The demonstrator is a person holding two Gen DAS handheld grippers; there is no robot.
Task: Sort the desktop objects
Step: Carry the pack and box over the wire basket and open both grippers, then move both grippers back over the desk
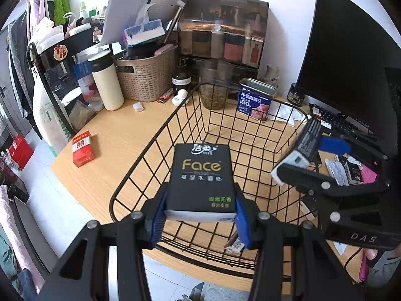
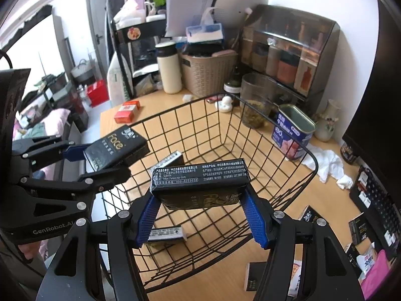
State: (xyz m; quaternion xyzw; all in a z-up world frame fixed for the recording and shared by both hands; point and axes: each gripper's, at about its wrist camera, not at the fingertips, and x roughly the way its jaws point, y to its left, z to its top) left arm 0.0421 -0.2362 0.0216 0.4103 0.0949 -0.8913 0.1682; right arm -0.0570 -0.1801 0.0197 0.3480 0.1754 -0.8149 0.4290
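Observation:
A black wire basket [image 1: 155,138] [image 2: 313,160] stands on the wooden desk. My left gripper [image 1: 200,215] is shut on a black "Face" tissue pack [image 1: 201,178] and holds it over the basket's near side; it also shows in the right wrist view [image 2: 116,148]. My right gripper [image 2: 200,215] is shut on a second black tissue pack [image 2: 200,185], held above the basket; it shows at the right of the left wrist view [image 1: 304,148]. Two more packs [image 2: 169,161] [image 2: 165,234] lie inside the basket.
A blue luncheon meat tin [image 1: 255,100], a glass jar [image 1: 214,85], a woven basket [image 1: 147,75], a white flask [image 1: 105,80] and a red box [image 1: 82,148] stand on the desk. A monitor [image 1: 351,57], a keyboard and small packs [image 2: 255,276] are at the right.

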